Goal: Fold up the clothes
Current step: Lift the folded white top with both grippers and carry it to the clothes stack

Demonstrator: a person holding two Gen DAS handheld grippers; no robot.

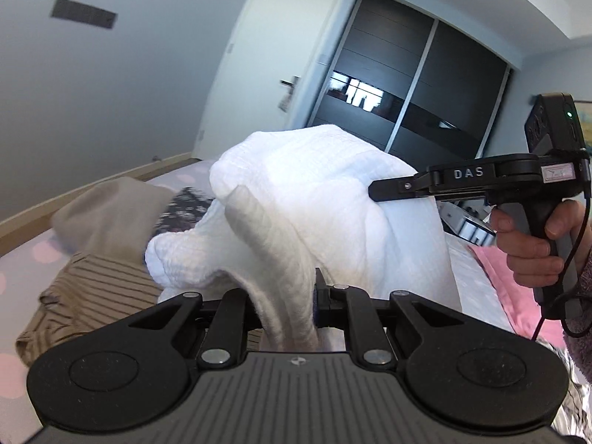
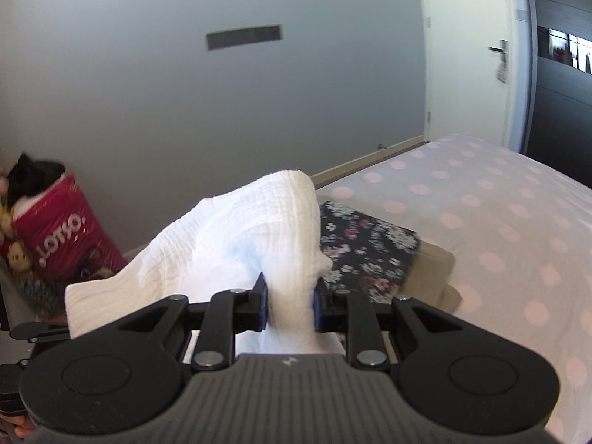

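A white textured garment (image 1: 296, 192) hangs lifted above the bed, bunched between both grippers. My left gripper (image 1: 285, 296) is shut on a thick fold of it at the bottom of the left wrist view. To the right in that view, my right gripper (image 1: 373, 190) clamps the garment's far edge, held by a person's hand (image 1: 532, 244). In the right wrist view the right gripper (image 2: 290, 301) is shut on a bunched fold of the white garment (image 2: 240, 236), which drapes off to the left.
On the dotted bedsheet (image 2: 499, 222) lie a folded dark floral garment (image 2: 366, 248), a beige one (image 1: 107, 207) and a brown striped one (image 1: 96, 288). A pink cloth (image 1: 514, 288) lies at the right. A red bag (image 2: 63, 229) stands by the wall; door and dark wardrobe (image 1: 425, 85) stand behind.
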